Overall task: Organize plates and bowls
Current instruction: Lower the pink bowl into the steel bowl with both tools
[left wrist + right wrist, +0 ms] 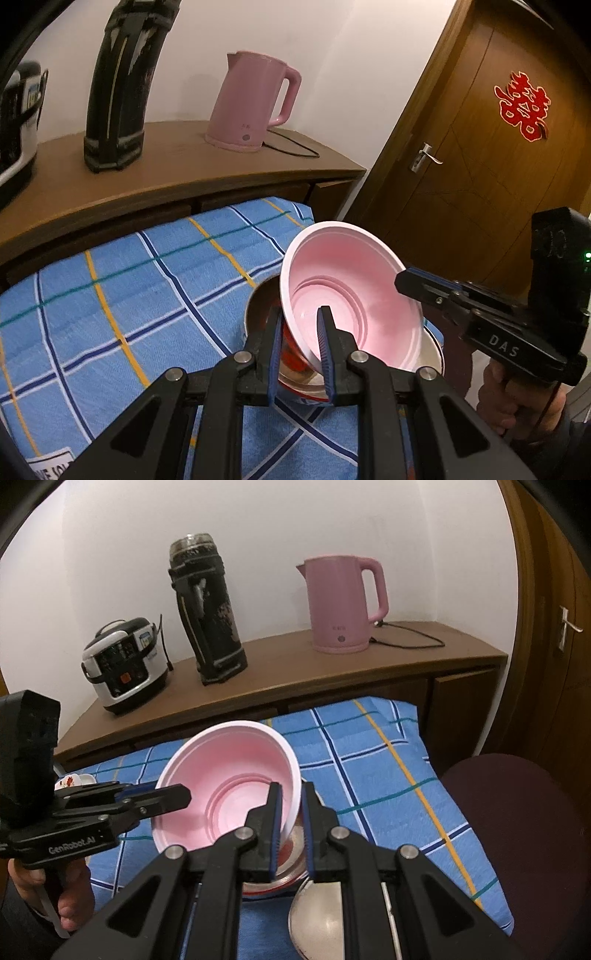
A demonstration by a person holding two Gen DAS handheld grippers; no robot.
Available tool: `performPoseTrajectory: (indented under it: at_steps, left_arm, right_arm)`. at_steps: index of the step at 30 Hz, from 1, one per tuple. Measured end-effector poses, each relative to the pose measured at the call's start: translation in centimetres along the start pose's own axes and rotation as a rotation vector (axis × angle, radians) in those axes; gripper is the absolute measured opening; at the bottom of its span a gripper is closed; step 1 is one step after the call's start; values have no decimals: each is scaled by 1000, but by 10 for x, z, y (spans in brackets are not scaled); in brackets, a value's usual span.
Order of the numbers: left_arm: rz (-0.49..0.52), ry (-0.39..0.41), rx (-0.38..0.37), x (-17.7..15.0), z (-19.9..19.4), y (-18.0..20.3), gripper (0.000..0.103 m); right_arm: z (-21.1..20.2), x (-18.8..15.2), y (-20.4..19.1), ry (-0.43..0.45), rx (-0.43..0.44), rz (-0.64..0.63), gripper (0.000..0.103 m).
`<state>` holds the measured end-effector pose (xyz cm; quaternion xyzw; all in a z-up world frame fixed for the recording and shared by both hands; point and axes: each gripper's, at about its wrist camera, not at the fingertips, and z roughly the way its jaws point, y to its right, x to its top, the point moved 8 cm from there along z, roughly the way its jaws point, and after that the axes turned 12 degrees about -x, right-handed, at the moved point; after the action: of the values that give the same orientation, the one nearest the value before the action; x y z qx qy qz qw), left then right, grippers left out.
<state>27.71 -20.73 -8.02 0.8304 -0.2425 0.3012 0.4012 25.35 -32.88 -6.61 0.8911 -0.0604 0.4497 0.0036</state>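
Observation:
A pink bowl [351, 280] [229, 764] with a red outside hangs tilted over a steel bowl [258, 310] [295, 849] on the blue checked cloth [110, 295]. My left gripper [300, 321] is shut on the pink bowl's near rim, with the wall pinched between its blue pads. In the right wrist view the left gripper [173, 794] bites the bowl's left edge. My right gripper [291, 801] is shut on the opposite rim, and it shows at the bowl's right side as the right gripper [402, 282]. A second steel dish [317, 923] lies below the right fingers.
A wooden sideboard [332, 672] behind the cloth carries a pink kettle [251, 107] [343, 605], a black flask [207, 609] and a rice cooker [125, 664]. A brown door [480, 147] stands at the right. A dark chair seat [517, 830] sits beside the cloth. A small flowered dish [70, 781] lies far left.

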Motion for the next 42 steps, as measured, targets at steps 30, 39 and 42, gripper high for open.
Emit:
performPoseTrajectory:
  at_steps: [30,39,42]
  left_arm:
    - [-17,-47,12,-15,13,-7,21]
    - [-19,-65,12,-18,18,-9,21]
    - [-22,-69,10,-18,19,-11,21]
  right_arm:
    - [31,-17,2,-96,-23,-31,10]
    - [39,-20,4,-110,-33,-41,10]
    - [39,-20,4,-109,-34,-41,10]
